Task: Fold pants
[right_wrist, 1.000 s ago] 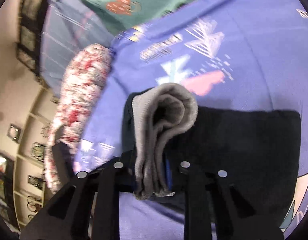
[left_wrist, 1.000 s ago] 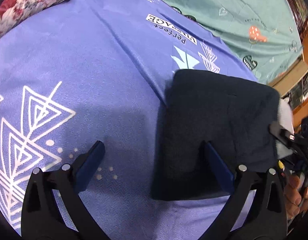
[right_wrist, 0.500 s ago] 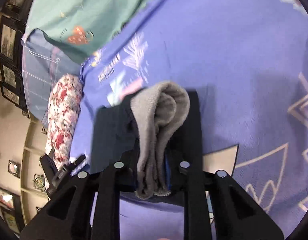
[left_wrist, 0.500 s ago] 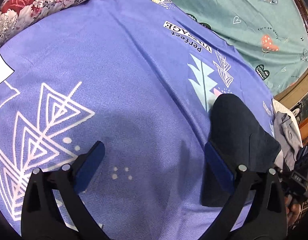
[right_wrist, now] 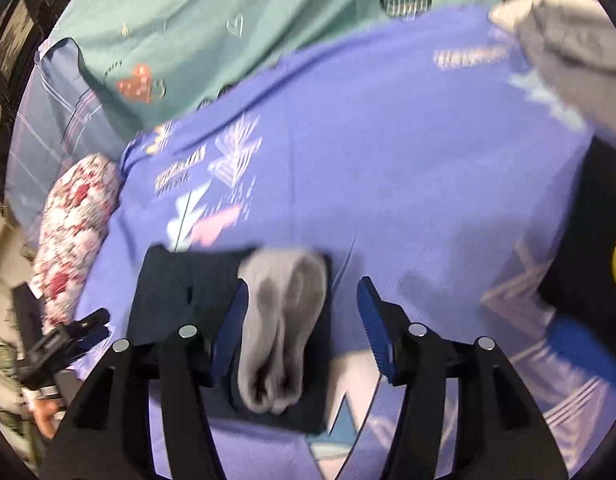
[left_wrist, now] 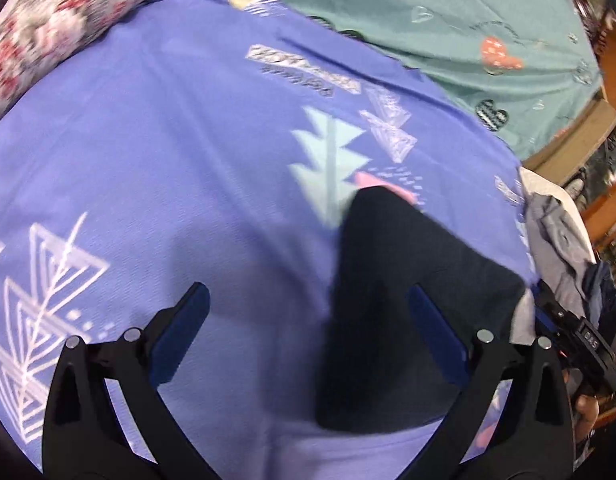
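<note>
Right wrist only: grey waistband (right_wrist: 282,320) (pants (right_wrist: 180,292) folded).

Purple bedsheet (left_wrist: 180,152) with white triangle line prints, a pale blue tree shape and blurred lettering covers the bed. Teal sheet (left_wrist: 447,20) with hearts and an orange patch lies beyond it, overlapped by the purple edge. Floral red-and-white pillow (left_wrist: 60,20) at the far left corner, touching the purple sheet. Grey garments (left_wrist: 555,240) piled at the right edge. Blue checked fabric (right_wrist: 52,112) beside the teal sheet. Wooden furniture (left_wrist: 579,132) further right.
</note>
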{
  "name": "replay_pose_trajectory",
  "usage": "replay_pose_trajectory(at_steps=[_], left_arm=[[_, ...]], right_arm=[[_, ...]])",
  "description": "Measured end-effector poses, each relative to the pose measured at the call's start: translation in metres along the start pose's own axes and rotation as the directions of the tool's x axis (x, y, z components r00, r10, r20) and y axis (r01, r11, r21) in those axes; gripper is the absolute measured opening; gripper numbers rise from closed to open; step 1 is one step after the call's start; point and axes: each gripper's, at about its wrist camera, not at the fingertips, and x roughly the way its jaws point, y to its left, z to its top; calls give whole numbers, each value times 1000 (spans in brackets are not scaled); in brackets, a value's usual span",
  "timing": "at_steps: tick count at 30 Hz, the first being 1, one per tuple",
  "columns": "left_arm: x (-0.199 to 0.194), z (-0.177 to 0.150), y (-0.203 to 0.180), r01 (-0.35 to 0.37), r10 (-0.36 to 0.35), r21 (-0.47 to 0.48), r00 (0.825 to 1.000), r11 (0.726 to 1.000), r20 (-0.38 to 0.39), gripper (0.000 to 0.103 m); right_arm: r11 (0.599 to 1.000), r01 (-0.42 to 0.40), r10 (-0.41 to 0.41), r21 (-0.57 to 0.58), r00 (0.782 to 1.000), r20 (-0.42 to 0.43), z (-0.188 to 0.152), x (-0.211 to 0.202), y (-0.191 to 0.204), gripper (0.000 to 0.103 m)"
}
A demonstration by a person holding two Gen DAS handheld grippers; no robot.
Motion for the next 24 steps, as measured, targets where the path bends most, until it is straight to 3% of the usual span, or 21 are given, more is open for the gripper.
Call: replay_pose_trajectory(at_steps=[3,7,12,16,20,24], left_arm=[[14,8,-26,45,-44,32,999,998,-29,101],[44,15,-44,47,-43,40,995,998,-90,101],[76,19,-40,48,-51,-21,984,999,-169,101],[92,17,-33,50,-58,-42,976,998,-210,101],[94,17,-41,20,-17,12,977,1000,-212,101],[86,15,-40,35,-38,-15,970,999,-239,101]], right_arm=[[997,-57,57,-51,998,-14,8,7,18,52],[983,-126,123,-131,992,-28,14,21,49,40],[979,-142,135,-147,989,-57,21,36,55,40],[983,-38,23,-181,996,-83,18,51,44,37],[949,83,-103,-304,993,-49,5,62,40,47],[967,52,-67,-249,996,-52,6,56,34,48]])
